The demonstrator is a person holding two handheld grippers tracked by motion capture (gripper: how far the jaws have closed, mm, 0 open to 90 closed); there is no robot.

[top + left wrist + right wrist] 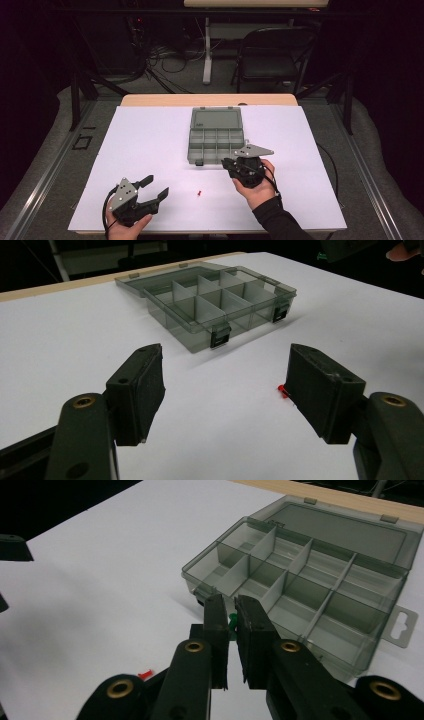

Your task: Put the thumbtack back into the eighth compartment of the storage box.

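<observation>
The right gripper (pixel 230 615) pinches a green pushpin (pixel 232 622) just short of the open compartment box (pixel 345 587) (its near-left cell lies straight ahead). The left gripper (pixel 153 189) rests wide apart and empty, nearer the red pushpin (pixel 199 192). No legible writing

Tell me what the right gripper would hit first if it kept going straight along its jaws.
Probably the near wall of the open organizer box. The right gripper, shut on a green pin, points at the box's near compartments from close by; depth is hard to judge, so it might clear the rim.
</observation>
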